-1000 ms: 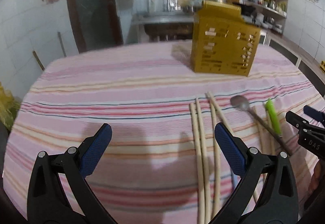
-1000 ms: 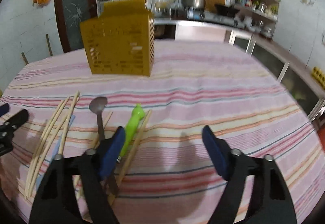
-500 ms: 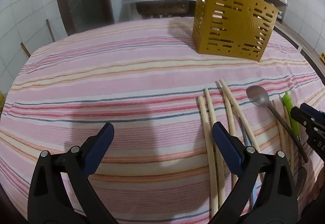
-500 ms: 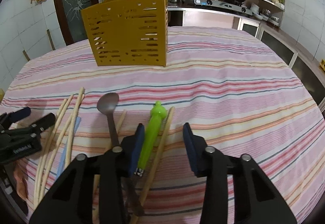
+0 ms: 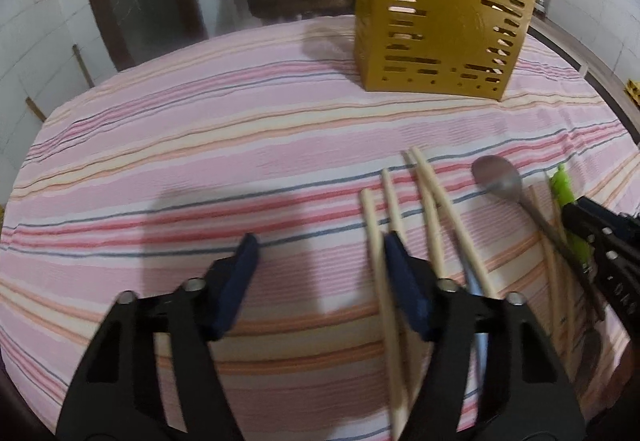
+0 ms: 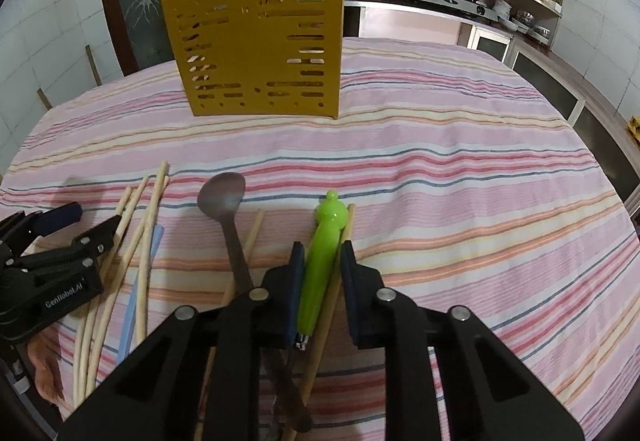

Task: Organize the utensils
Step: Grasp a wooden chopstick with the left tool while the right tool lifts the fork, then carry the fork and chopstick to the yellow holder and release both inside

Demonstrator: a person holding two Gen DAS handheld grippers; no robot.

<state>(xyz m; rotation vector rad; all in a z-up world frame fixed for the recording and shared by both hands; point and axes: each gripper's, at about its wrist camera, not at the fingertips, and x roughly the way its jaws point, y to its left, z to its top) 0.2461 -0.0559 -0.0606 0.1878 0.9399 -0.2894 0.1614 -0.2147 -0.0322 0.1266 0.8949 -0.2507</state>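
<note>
My right gripper (image 6: 323, 255) has its blue pads on both sides of the green-handled utensil (image 6: 326, 229), and its jaws are closing. A chopstick lies against the handle's right side. A metal spoon (image 6: 222, 193) lies just to the left. My left gripper (image 5: 320, 253) hovers low over the striped cloth with its jaws closing. The leftmost of several pale chopsticks (image 5: 432, 193) lies just inside its right finger, and the pads do not press it. The slotted ochre utensil holder (image 6: 256, 41) stands upright further back, also in the left wrist view as holder (image 5: 436, 29).
A pink striped tablecloth (image 6: 440, 201) covers the round table. A light blue stick (image 6: 156, 237) lies among the chopsticks. The left gripper (image 6: 86, 223) shows at the left edge of the right wrist view. Kitchen counters, a stove and shelves stand beyond the table.
The right gripper's jaws narrowed from wide apart to closing on the green handle. The left gripper sank and shifted toward the chopsticks, and its jaws narrowed.
</note>
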